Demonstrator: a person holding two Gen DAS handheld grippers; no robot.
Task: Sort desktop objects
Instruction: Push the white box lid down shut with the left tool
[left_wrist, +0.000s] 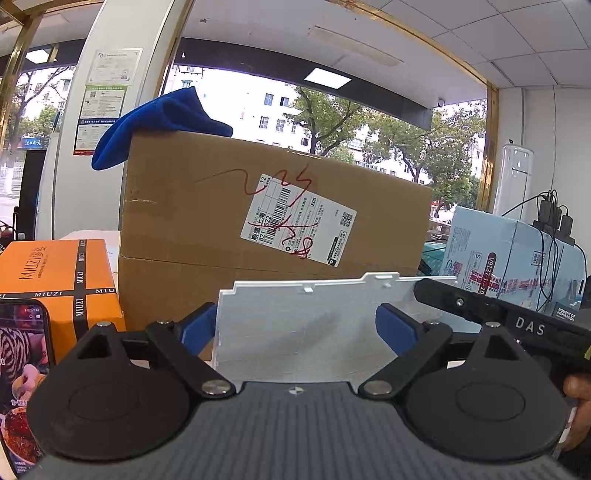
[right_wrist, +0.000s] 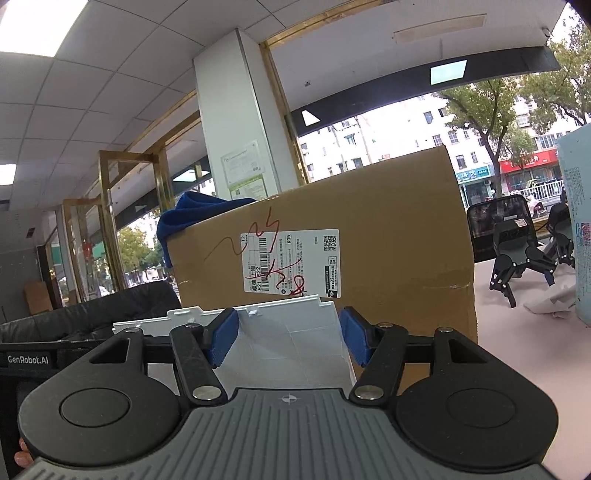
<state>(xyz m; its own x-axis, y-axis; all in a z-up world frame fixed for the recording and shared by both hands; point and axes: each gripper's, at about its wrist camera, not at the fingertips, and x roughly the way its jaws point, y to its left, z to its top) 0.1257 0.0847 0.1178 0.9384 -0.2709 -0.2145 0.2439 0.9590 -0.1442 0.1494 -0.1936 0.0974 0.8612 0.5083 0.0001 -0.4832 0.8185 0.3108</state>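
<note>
Ahead of you stands the big brown cardboard box (left_wrist: 273, 210) with a blue cloth (left_wrist: 155, 125) on top. Just before it, the white ridged plastic panel (left_wrist: 306, 328) stands upright between both tools. Your left gripper (left_wrist: 297, 326) and right gripper (right_wrist: 284, 338) are spread, blue pads (left_wrist: 197, 326) flanking the panel.

A matt cardboard box (left_wrist: 229, 221) carries a glossy paper label (left_wrist: 297, 219) and fuzzy blue cloth (left_wrist: 162, 125).
</note>
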